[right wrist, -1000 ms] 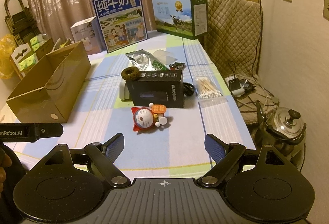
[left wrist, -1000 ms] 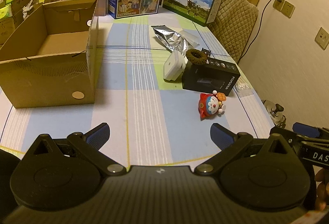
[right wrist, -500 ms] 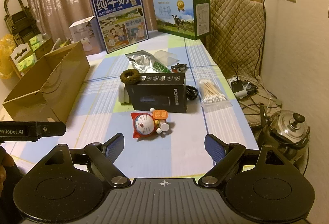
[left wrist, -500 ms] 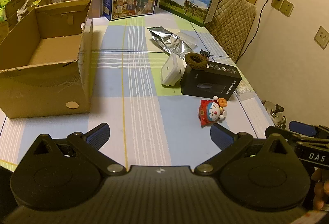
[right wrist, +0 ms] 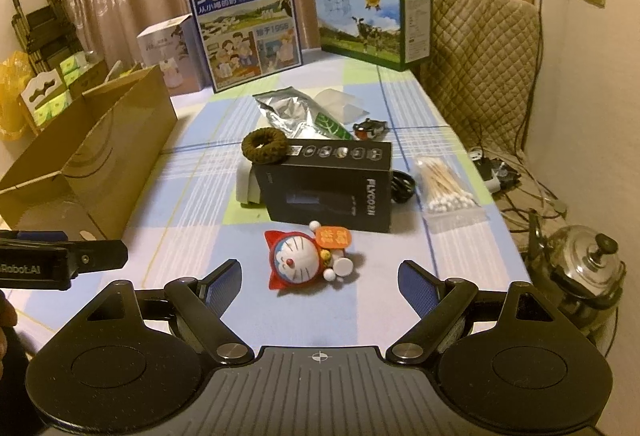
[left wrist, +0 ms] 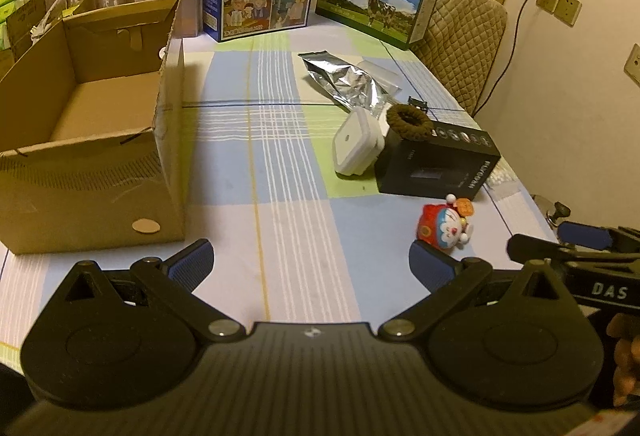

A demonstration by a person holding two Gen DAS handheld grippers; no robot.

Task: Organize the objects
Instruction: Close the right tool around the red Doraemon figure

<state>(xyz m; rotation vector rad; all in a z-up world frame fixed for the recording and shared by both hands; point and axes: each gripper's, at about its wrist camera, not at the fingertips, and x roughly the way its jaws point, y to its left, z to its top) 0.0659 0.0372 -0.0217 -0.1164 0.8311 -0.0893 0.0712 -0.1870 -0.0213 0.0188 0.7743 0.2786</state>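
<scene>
Closing in: the right gripper [right wrist: 320,286] has advanced over the last second, fingers released and spread wide, and the toy figure [right wrist: 310,258] now lies just ahead of the gap between them. The left gripper [left wrist: 310,262] hovers with fingers released, holding nothing. Just behind the toy sits the black box [right wrist: 328,186] with a brown hair tie [right wrist: 265,145] on its top; cotton swabs [right wrist: 444,186] lie right of it. The cardboard box [left wrist: 86,124], left of the toy, stands empty on the surface [left wrist: 280,164]. Judgement: the toy is the first pick.

Both wrist views look forward down the table [left wrist: 280,196] from its near end, sharing the cartoon toy [right wrist: 308,260].
</scene>
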